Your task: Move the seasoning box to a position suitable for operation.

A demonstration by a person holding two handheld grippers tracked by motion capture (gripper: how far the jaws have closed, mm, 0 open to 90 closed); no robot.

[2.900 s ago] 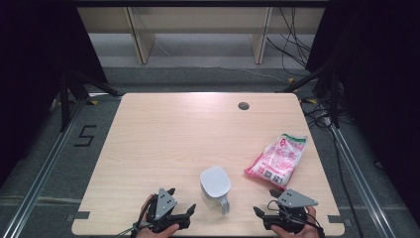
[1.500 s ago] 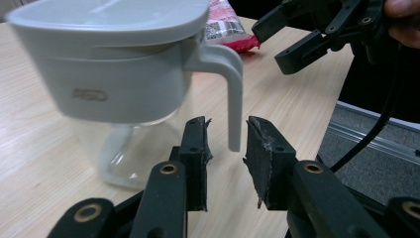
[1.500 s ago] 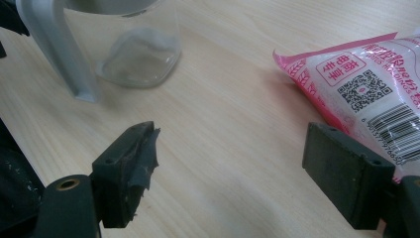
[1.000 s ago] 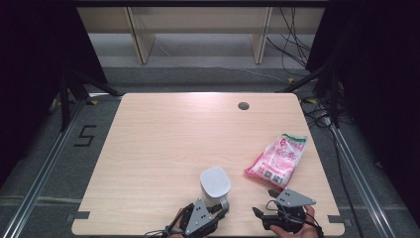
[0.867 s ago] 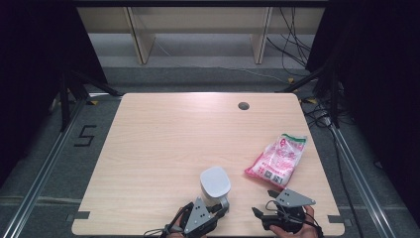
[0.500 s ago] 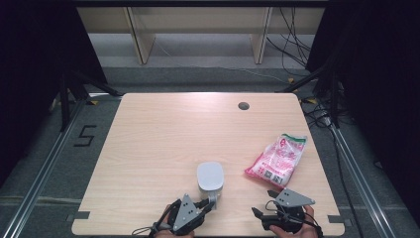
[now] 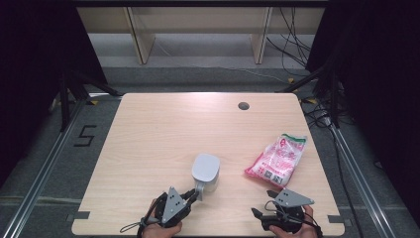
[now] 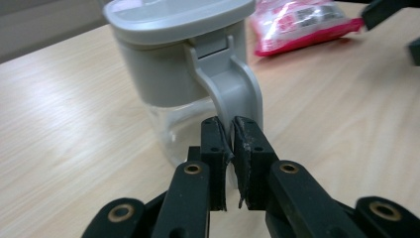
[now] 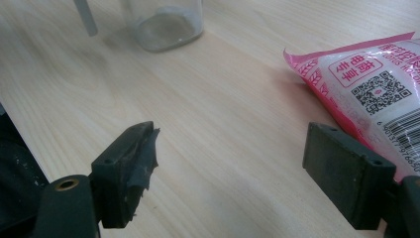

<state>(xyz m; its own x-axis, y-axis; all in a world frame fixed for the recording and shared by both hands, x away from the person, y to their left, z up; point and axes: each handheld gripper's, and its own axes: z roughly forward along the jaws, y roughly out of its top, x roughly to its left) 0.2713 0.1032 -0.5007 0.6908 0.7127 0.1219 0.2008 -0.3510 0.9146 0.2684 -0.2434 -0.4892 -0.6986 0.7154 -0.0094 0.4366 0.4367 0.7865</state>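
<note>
A clear jug (image 7: 206,168) with a grey lid and a grey handle (image 8: 233,94) stands near the table's front middle. My left gripper (image 7: 195,195) comes at it from the front left, and in the left gripper view the left gripper (image 8: 230,134) is shut on the lower handle. A pink food bag (image 7: 277,161) lies flat to the jug's right. My right gripper (image 7: 263,203) rests at the front right, just short of the bag. Its view has the right gripper (image 9: 237,148) open wide with bare wood between the pads, the bag (image 9: 366,84) by its right jaw and the jug's base (image 9: 166,20) far off.
The wooden table (image 7: 163,129) has a dark round cable hole (image 7: 243,105) at the back right. Both hands sit at the front edge. Beyond the table are shelf legs, loose cables and dark curtains on both sides.
My left gripper came in from the jug's left and closed on its handle. Over the last second it swung left along the front edge, and the jug shifted a little back and left. The right gripper stayed put.
</note>
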